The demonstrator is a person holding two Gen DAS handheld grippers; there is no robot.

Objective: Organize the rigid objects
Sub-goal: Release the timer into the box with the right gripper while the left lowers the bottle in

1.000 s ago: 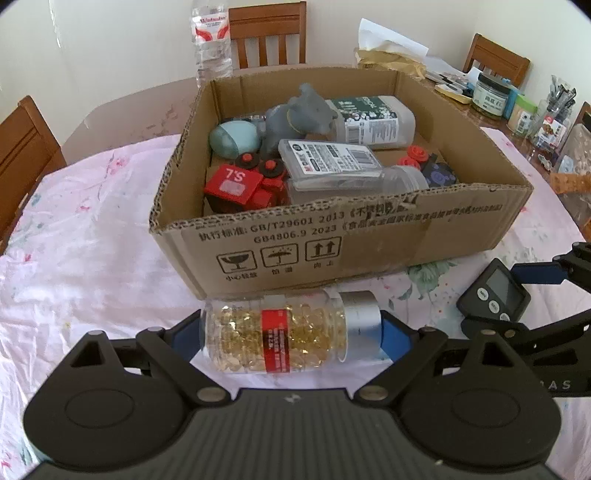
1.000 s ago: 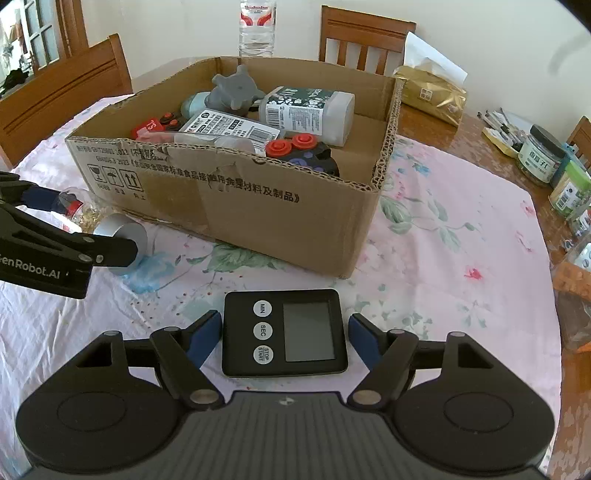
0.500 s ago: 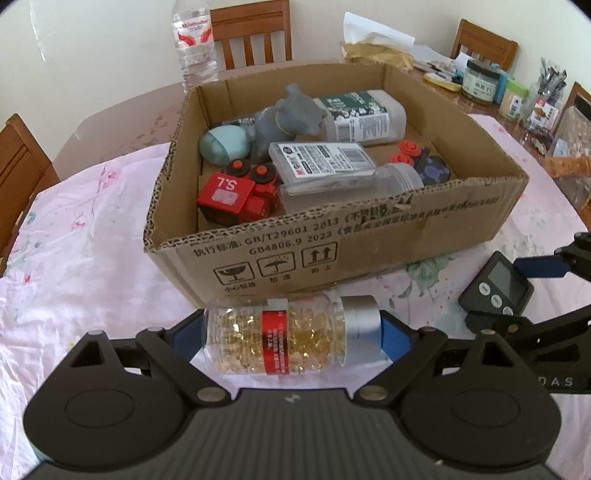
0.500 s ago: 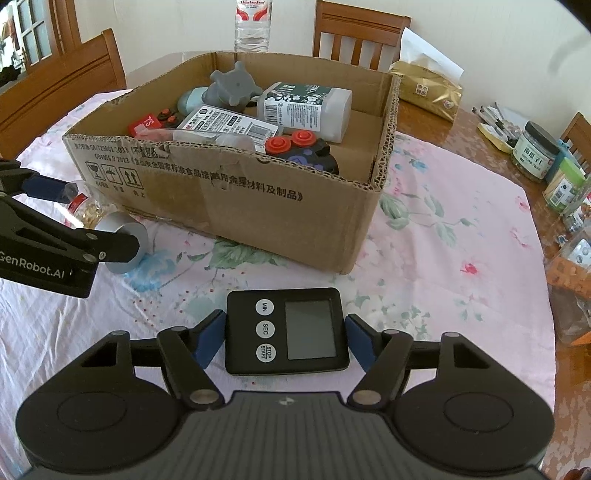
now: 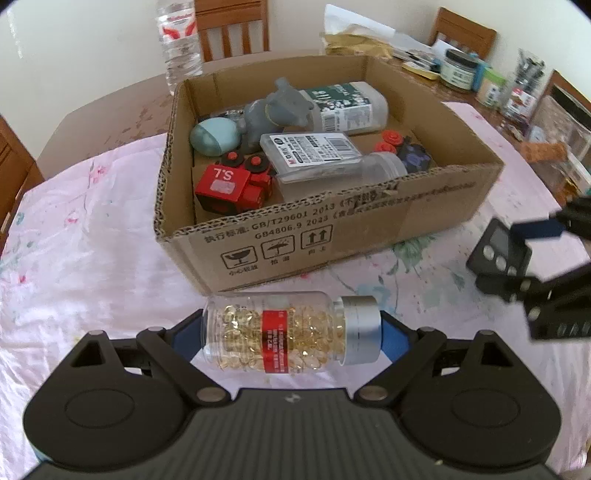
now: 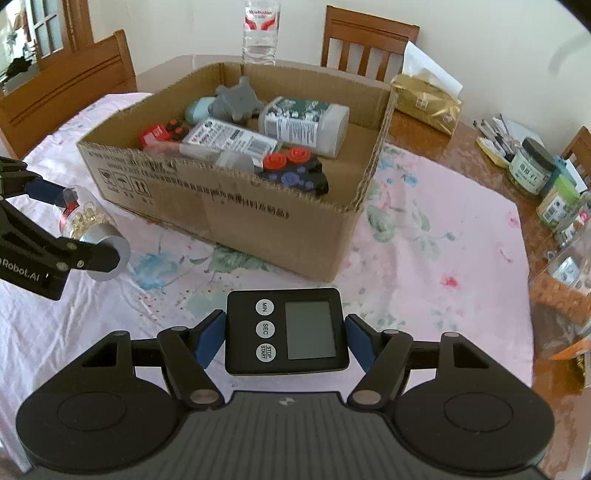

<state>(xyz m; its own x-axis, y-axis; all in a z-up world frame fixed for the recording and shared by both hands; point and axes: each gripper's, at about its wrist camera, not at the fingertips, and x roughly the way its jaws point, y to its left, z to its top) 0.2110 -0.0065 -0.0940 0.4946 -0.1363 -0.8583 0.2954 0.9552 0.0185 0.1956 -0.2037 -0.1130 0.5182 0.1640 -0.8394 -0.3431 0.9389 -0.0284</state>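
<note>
Left gripper [image 5: 290, 334] fingers pinch a capsule bottle [image 5: 284, 334] endwise between them; right gripper [image 6: 286, 334] fingers pinch a black timer [image 6: 286, 330], cardboard box [image 6: 258, 218] beyond on the worktop.

One cardboard box [image 5: 369, 236], one capsule bottle [image 5: 291, 338], one digital timer [image 6: 287, 330], one water bottle [image 6: 259, 31]. In the box: two label-bearing bottles, one red toy truck [image 5: 232, 186], one grey figurine [image 5: 275, 110]. Chairs visible from the right wrist: four.
</note>
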